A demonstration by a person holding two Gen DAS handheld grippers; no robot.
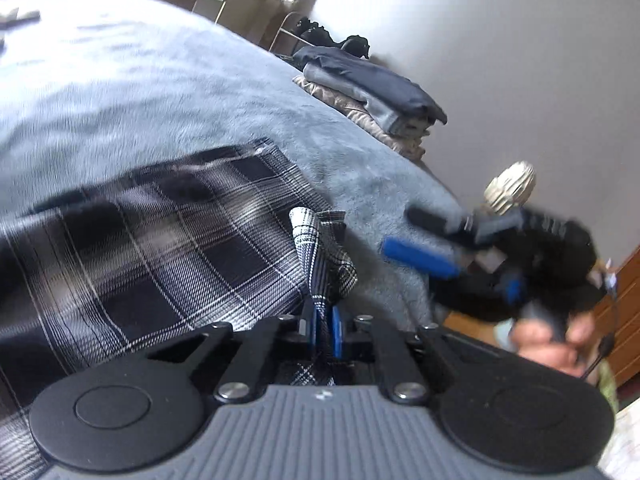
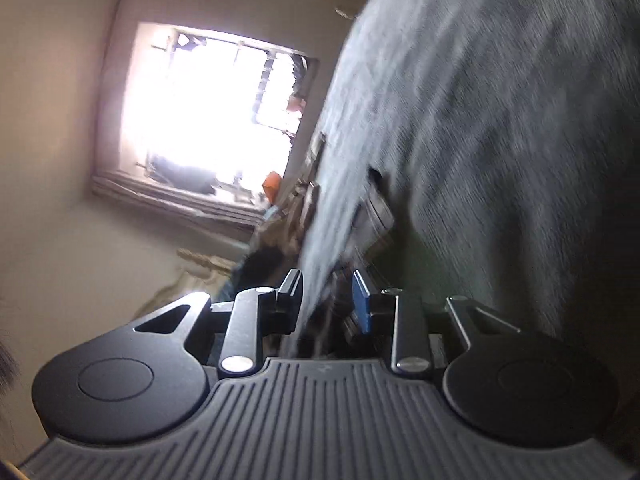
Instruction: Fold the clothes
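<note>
Home bedroom: blanketed bed (image 1: 160, 92), folded clothes (image 1: 372, 88)

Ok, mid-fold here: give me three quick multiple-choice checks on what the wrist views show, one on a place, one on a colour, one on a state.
1. Where is the stack of folded clothes?
A. at the far edge of the grey blanket, by the wall
B. on the floor
C. on the plaid garment

2. What colours is the plaid garment?
A. red and green
B. black and white
C. plain yellow

3. How is the left gripper?
A. wide open, nothing in it
B. shut on a pinch of the plaid garment
C. holding a hanger

Answers: 1 A, the stack sits at the blanket's far edge beside the wall; 2 B, dark checks with white lines; 3 B, plaid cloth bunches up from between its blue pads.
</note>
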